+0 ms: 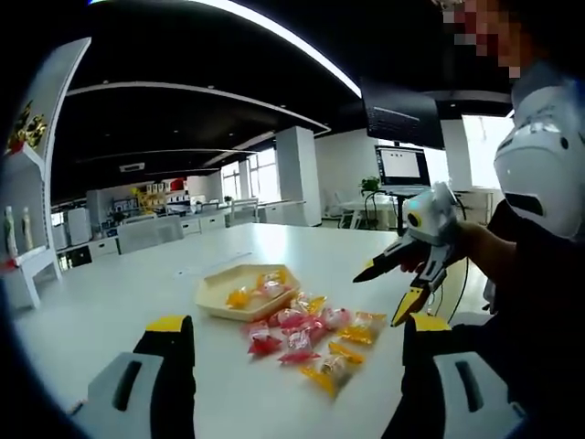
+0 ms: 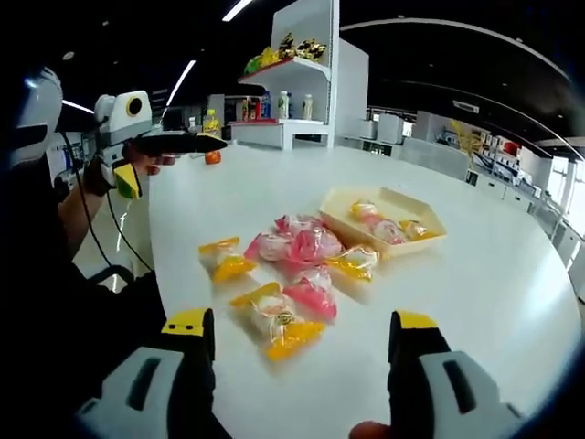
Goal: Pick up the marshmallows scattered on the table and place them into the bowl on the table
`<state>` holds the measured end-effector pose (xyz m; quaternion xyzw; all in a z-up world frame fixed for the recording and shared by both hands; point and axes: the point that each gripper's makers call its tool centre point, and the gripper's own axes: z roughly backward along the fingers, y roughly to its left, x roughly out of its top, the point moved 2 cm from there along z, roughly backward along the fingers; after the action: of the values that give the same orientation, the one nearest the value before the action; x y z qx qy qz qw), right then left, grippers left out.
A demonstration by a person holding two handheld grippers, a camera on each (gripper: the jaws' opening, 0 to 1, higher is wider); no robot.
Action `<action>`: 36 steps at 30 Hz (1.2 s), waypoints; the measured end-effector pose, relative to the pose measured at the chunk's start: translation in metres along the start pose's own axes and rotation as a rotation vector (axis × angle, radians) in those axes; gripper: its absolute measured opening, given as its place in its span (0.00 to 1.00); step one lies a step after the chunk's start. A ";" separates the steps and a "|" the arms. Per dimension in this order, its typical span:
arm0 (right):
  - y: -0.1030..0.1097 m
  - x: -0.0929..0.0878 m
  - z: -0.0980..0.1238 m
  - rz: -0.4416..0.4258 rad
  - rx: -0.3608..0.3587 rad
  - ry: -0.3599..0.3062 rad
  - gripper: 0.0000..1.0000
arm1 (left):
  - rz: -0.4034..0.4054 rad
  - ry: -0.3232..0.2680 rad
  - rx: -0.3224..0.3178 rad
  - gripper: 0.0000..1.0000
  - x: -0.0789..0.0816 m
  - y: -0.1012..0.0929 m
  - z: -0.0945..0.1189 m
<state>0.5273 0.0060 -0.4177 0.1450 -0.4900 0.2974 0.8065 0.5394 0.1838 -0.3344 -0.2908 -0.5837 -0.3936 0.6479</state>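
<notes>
A shallow pale yellow bowl (image 1: pixel 212 304) (image 2: pixel 340 205) sits on the white table with a few wrapped marshmallows (image 1: pixel 260 289) (image 2: pixel 385 227) inside. Several pink and yellow wrapped marshmallows (image 1: pixel 309 337) (image 2: pixel 291 258) lie scattered on the table right beside it. My left gripper (image 1: pixel 299 324) hovers open over the table short of the pile, holding nothing. In the right gripper view the left gripper (image 2: pixel 175 161) is raised at the far left, off the table's edge. My right gripper (image 2: pixel 302 321) is open and empty, close to the nearest packets. In the left gripper view the right gripper (image 1: pixel 382 294) hangs over the table's right side.
The large white table (image 1: pixel 137 293) (image 2: pixel 494 283) spreads around the pile. A white shelf unit (image 2: pixel 306 101) with bottles stands beyond one end. A monitor on a stand (image 1: pixel 402 169) and office desks are in the background. The person's sleeve (image 1: pixel 539 293) is at the table's edge.
</notes>
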 end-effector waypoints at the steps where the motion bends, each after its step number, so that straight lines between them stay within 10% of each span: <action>1: 0.001 -0.001 -0.001 -0.001 0.003 0.001 0.74 | -0.001 0.000 -0.001 0.94 0.000 0.000 0.000; 36: 0.015 -0.017 -0.025 -0.078 0.038 0.040 0.49 | -0.047 0.004 -0.008 0.90 -0.001 -0.004 -0.003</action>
<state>0.5300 0.0249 -0.4451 0.1735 -0.4618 0.2778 0.8243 0.5375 0.1791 -0.3364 -0.2790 -0.5874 -0.4118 0.6384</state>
